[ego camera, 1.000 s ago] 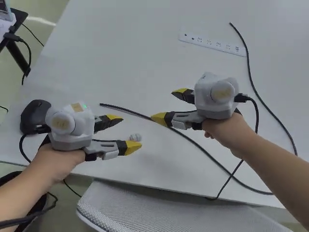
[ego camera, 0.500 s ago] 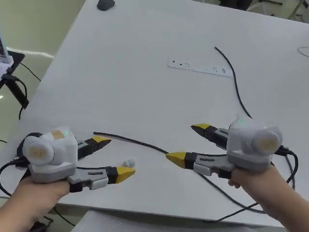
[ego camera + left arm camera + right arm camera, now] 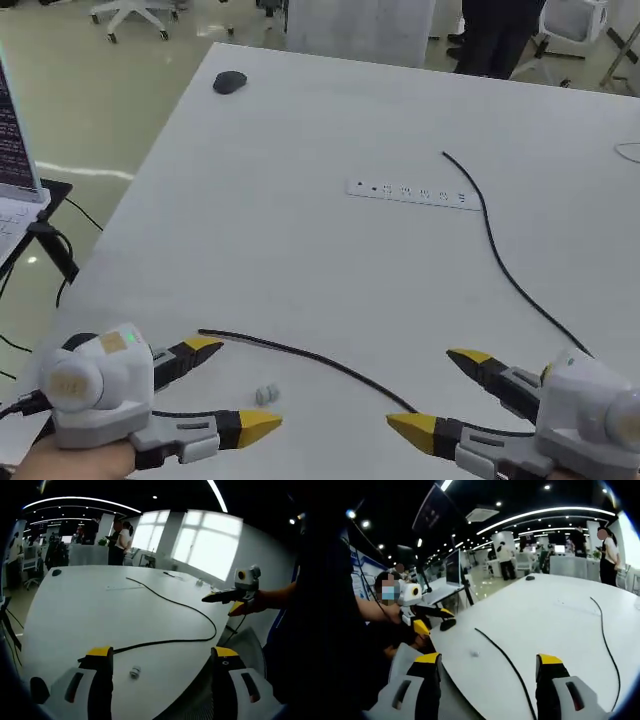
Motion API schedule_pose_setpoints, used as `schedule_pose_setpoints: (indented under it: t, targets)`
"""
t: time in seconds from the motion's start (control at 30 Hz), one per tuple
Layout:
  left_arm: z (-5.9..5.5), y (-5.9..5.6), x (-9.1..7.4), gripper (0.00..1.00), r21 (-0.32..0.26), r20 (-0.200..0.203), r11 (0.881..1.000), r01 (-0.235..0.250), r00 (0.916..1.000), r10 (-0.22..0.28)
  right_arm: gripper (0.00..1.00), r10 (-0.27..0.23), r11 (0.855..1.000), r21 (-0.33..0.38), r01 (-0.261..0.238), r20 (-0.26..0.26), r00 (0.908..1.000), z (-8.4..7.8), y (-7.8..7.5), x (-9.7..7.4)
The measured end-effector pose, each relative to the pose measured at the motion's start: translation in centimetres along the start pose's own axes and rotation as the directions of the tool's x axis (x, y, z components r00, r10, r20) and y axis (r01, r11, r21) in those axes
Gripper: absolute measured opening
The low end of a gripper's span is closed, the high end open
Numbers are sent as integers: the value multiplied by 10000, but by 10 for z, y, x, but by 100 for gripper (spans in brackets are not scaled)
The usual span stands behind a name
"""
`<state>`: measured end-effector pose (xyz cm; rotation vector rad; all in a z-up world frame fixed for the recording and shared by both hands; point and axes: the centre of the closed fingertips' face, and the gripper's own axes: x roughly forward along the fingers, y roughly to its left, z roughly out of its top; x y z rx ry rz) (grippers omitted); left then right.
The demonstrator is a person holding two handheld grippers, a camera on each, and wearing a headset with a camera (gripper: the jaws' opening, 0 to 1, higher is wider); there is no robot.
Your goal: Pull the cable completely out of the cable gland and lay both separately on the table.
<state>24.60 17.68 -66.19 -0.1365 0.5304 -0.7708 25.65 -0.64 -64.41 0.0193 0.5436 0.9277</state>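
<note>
Near the bottom edge of the head view, two grippers are hovering over a white table. At lower left, the left gripper is spreading its jaws wide and gripping nothing. At lower right, the right gripper is gaping just as wide, also empty. One small grey cable gland is lying on the table just ahead of the left gripper's jaws. One black cable is lying free just above it in the frame, apart from it, slanting toward lower right. A second cable is curving down the right side past one white power strip. One dark mouse is sitting at upper left. Compared with a second ago, the grippers are standing farther apart, while the gland and cable are lying as they were.
</note>
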Motion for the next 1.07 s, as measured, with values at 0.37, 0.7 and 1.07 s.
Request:
schedule_pose_setpoints:
  t: [0.37,0.7,1.07]
  targets:
    - [-14,9,-9,87,-265,-416,9983,-512,9979,500,88,-596,9953,728,643,-645,9961,-42,-27,-23]
    - [-19,19,-18,93,-137,-601,9961,-867,9945,858,98,-184,9967,764,269,-1110,9937,-54,-19,-24]
    - [-25,14,-17,98,-307,-814,9972,-679,9945,652,99,3,9975,695,100,-1461,9893,-63,-12,-26]
